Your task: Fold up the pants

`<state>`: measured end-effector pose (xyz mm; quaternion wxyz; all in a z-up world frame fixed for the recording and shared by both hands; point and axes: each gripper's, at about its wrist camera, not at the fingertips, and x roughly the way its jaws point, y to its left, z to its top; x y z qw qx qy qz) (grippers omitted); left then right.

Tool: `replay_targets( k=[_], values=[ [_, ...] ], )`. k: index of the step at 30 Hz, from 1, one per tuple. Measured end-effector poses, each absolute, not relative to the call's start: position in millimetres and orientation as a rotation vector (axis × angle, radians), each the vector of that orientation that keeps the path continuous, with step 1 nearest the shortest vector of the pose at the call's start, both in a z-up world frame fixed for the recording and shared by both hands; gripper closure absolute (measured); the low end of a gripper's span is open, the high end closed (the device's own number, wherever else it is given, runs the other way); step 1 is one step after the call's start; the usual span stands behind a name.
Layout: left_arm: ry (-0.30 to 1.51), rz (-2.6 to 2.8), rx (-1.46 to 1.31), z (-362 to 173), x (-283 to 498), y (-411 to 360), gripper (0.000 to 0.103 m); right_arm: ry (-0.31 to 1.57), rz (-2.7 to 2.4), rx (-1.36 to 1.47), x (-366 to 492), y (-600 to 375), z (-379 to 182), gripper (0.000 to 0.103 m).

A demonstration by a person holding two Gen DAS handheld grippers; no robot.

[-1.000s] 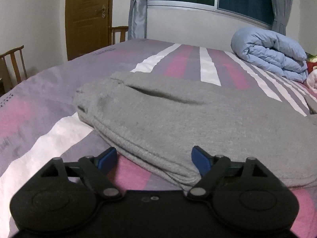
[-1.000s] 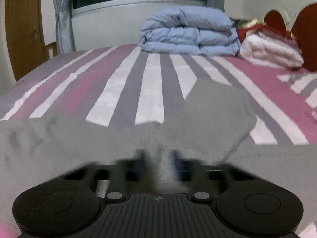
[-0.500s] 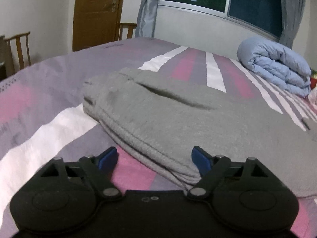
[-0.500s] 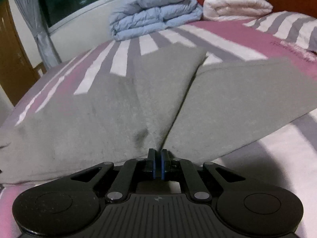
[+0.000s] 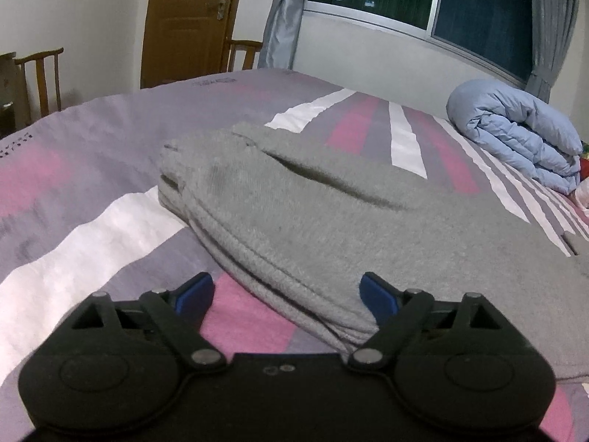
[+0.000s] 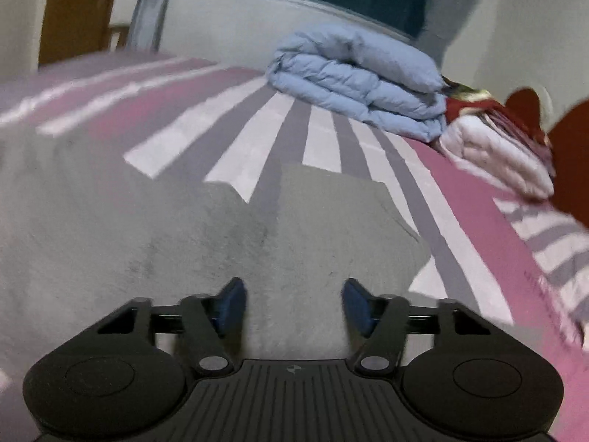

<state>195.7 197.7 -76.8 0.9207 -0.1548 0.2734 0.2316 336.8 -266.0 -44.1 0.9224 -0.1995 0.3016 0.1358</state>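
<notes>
Grey pants (image 5: 331,228) lie folded on the striped bed sheet (image 5: 92,228), the layered edge facing my left gripper (image 5: 285,294). Its jaws are opening wide. That edge runs between the blue pads (image 5: 195,293), close to the right one, with neither pad pressing on it. In the right wrist view the pants (image 6: 294,221) spread flat, with a squared end near the white stripes. My right gripper (image 6: 294,305) hovers over the cloth with its jaws opening. Fabric shows between the pads (image 6: 230,305), and they do not pinch it.
A folded blue duvet (image 5: 515,136) (image 6: 353,81) sits at the bed's far side under the window. A pale pink quilt (image 6: 493,151) and a red headboard (image 6: 574,154) are to its right. A wooden door (image 5: 187,18) and chairs (image 5: 40,77) stand beyond the bed's left edge.
The right gripper let go of the raised fold of grey cloth and spread its jaws; the cloth now lies flat. The left jaws widened slightly and its view rolled a little.
</notes>
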Motion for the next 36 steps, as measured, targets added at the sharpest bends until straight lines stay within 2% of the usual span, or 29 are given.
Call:
replay_targets(
  k=[1, 2, 5, 8, 13, 14, 15, 16, 17, 18, 21, 26, 30, 31, 32, 36],
  values=[
    [0.563, 0.474, -0.320, -77.3, 195.7, 198.0, 0.022, 0.650, 0.304, -0.406, 339.0, -271.3, -46.4, 0.096],
    [0.563, 0.473, -0.322, -77.2, 195.7, 198.6, 0.022, 0.656, 0.311, -0.361, 339.2, -281.8, -44.4, 0.100],
    [0.560, 0.474, -0.323, -77.5, 194.8, 198.2, 0.022, 0.596, 0.249, -0.205, 310.5, -323.5, -23.2, 0.100],
    [0.558, 0.472, -0.327, -78.2, 194.0, 198.7, 0.022, 0.630, 0.201, 0.054, 275.8, -376.5, -12.7, 0.099],
    [0.558, 0.474, -0.329, -79.0, 193.2, 197.8, 0.022, 0.803, 0.177, 0.201, 266.9, -410.8, -59.7, 0.098],
    [0.557, 0.476, -0.331, -78.7, 192.7, 197.6, 0.022, 0.790, 0.178, 0.186, 267.2, -411.1, -52.8, 0.093],
    [0.554, 0.483, -0.333, -78.6, 192.2, 197.2, 0.021, 0.767, 0.159, 0.148, 264.1, -407.6, -42.8, 0.083],
    [0.553, 0.489, -0.331, -78.3, 191.8, 196.5, 0.021, 0.726, 0.146, 0.106, 261.0, -403.1, -31.6, 0.059],
    [0.552, 0.492, -0.327, -77.9, 192.0, 195.5, 0.020, 0.668, 0.161, 0.055, 254.3, -396.8, -21.4, 0.049],
    [0.553, 0.493, -0.324, -77.5, 192.5, 194.7, 0.020, 0.629, 0.182, -0.004, 250.4, -387.9, -13.2, 0.048],
    [0.552, 0.491, -0.327, -77.5, 193.4, 194.8, 0.021, 0.570, 0.239, -0.176, 251.3, -357.5, -5.5, 0.048],
    [0.552, 0.484, -0.338, -78.1, 191.8, 197.4, 0.020, 0.517, 0.309, -0.550, 275.4, -288.1, -26.8, 0.048],
    [0.555, 0.481, -0.345, -78.6, 192.4, 199.1, 0.020, 0.517, 0.342, -0.652, 298.1, -267.8, -53.9, 0.049],
    [0.556, 0.479, -0.348, -78.6, 192.7, 199.6, 0.019, 0.523, 0.327, -0.641, 303.9, -270.2, -56.1, 0.063],
    [0.557, 0.478, -0.350, -78.7, 192.9, 199.8, 0.019, 0.543, 0.308, -0.623, 311.9, -276.8, -58.9, 0.085],
    [0.554, 0.475, -0.350, -78.8, 193.2, 199.6, 0.018, 0.561, 0.287, -0.470, 327.6, -311.2, -46.1, 0.088]
  ],
)
